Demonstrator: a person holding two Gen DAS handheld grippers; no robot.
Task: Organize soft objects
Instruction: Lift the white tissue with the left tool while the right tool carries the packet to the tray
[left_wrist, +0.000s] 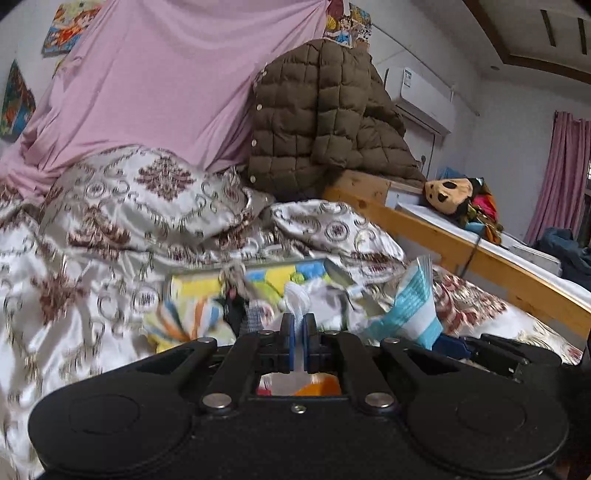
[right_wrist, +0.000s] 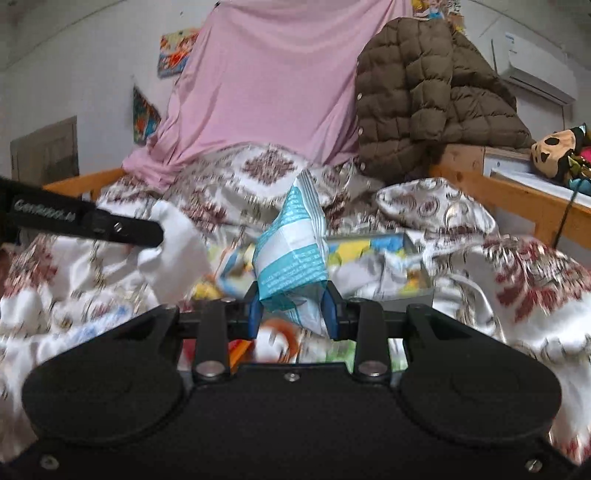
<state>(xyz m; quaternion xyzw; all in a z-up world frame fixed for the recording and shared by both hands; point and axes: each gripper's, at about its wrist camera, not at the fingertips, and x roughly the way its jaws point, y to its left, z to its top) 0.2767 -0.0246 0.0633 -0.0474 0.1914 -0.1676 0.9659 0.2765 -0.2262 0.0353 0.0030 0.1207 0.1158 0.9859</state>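
Crinkly blue-and-white plastic packet (right_wrist: 295, 254) stands clamped in the right gripper (right_wrist: 291, 314), twelve o'clock; left gripper (left_wrist: 298, 332) pinches thin white cloth (left_wrist: 295, 301).

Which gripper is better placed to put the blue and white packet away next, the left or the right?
Right, probably. The right gripper is already clamped on the blue and white packet. The left gripper is shut on thin white material, beside the packet, so it seems occupied.

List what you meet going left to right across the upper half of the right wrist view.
Cartoon poster → pink sheet → brown quilted jacket → air conditioner → plush toy.
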